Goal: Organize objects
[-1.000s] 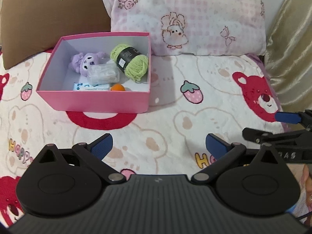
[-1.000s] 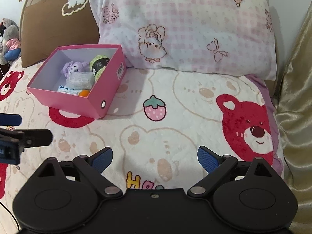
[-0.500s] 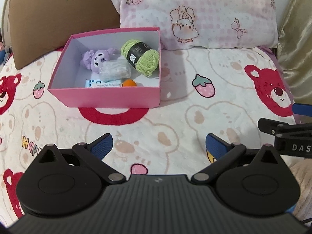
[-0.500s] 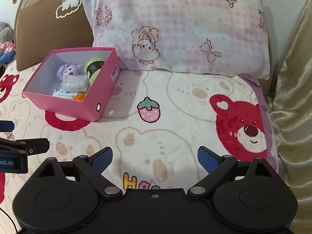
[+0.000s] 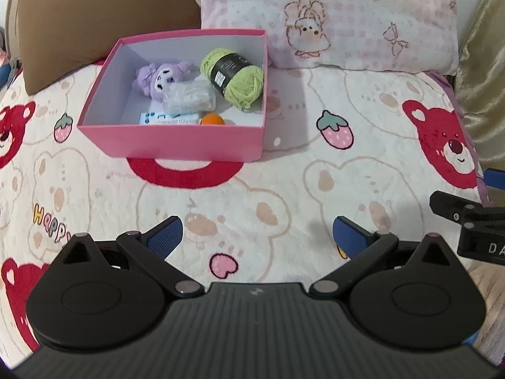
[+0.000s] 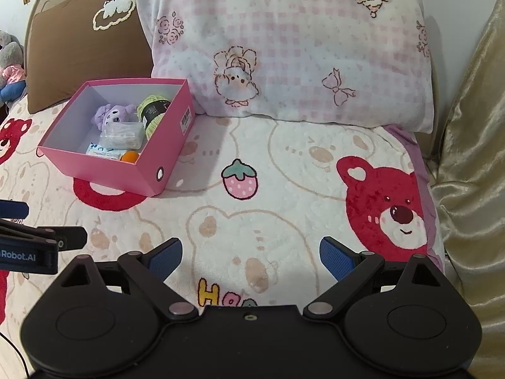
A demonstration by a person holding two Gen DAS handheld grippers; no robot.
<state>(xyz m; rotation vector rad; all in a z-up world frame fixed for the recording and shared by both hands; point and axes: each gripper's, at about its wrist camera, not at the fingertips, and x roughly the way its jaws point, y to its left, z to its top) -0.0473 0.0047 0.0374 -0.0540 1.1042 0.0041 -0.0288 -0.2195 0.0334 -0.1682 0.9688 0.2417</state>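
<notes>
Both cameras are pulling back, so the pink box (image 5: pixel 176 145) is sitting lower in the upper left of the frame, holding yarn (image 5: pixel 235 77), a purple plush (image 5: pixel 159 79) and small items. Left gripper (image 5: pixel 257 237) and right gripper (image 6: pixel 251 254) are hanging apart, empty, over the bed (image 6: pixel 284 164). Sorting is looking finished; next is likely withdrawing.

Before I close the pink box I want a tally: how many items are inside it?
5 visible in the pink box: purple plush at the back, green yarn back right, clear packet in the middle, blue-and-white pack and orange ball by the front wall. Others may be hidden underneath.
</notes>
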